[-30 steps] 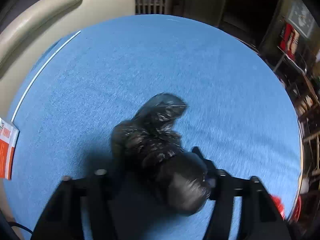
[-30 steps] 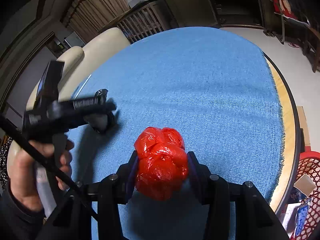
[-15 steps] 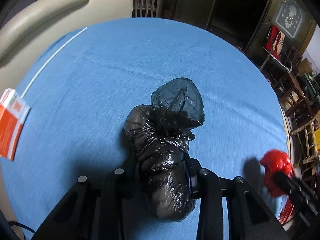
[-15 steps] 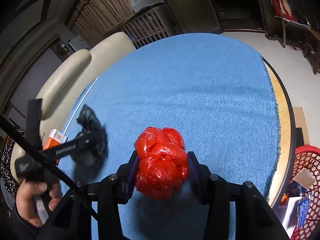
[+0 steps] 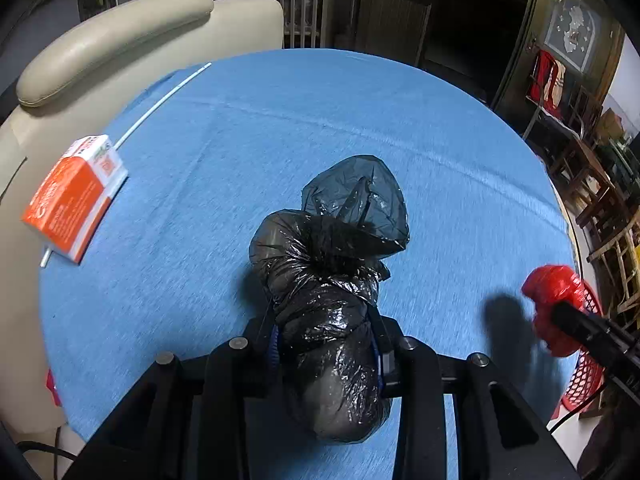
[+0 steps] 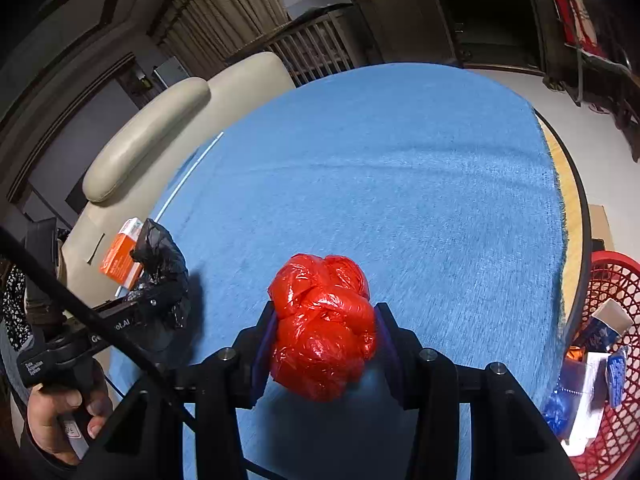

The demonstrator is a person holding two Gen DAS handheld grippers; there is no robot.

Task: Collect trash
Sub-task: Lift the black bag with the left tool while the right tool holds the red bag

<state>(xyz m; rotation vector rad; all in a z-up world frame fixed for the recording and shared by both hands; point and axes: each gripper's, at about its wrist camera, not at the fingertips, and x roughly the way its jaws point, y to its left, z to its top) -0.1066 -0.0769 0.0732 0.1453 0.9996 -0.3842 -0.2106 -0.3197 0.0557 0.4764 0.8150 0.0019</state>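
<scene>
The black bag bundle (image 5: 328, 304) is being clamped between the left tongs (image 5: 326, 344), whose jaws have just been closing onto it; the bundle is being held above the blue-covered counter (image 5: 360, 128), its loose knotted top sticking forward beyond the pads. The red bag bundle (image 6: 322, 324) is being gripped just as firmly by the right tongs (image 6: 324, 340), pads pressing into both of its sides. The red basket (image 6: 608, 300), already holding some wrappers, is being seen beyond the counter's right edge.

Several slips are being risked from here. Crinkled plastic is being squeezed, not a solid body, so either bundle could be worked loose if it is swung quickly toward the basket. The black bundle's free top could be snagged on the basket rim. The orange box (image 5: 76, 196) and the thin white stick (image 5: 160, 102) near the counter's far left edge are being left uncollected, and could be knocked onto the cream sofa (image 5: 120, 44) by a careless reach.
</scene>
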